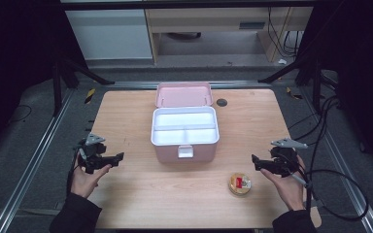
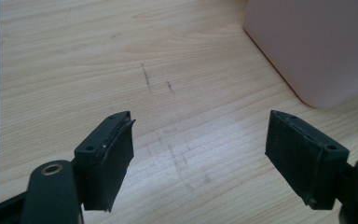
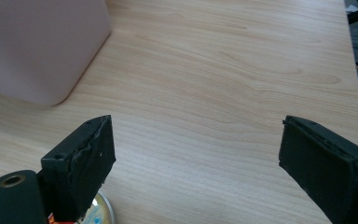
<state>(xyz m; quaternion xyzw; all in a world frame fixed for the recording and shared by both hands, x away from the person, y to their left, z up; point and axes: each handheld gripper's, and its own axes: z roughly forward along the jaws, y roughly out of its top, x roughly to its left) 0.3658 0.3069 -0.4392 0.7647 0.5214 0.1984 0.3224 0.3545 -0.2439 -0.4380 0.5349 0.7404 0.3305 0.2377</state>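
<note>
Both hands rested low on the surface (image 1: pixel 141 194), left tool (image 1: pixel 118 158) and right tool (image 1: pixel 255 160) wide open, empty, pointing inward.

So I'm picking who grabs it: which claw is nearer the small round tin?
Right. The right claw sits just up and right of the round tin. The left claw is across the table, beyond the pink box.

Table layout, box central.
Open box (image 1: pixel 185 131) sits mid-table (image 1: pixel 126 194), lid (image 1: pixel 183 94) behind it. Round tin (image 1: pixel 240 184) lies front-right of the box. Left gripper (image 1: pixel 119 157) and right gripper (image 1: pixel 255 160) flank it, apart.
</note>
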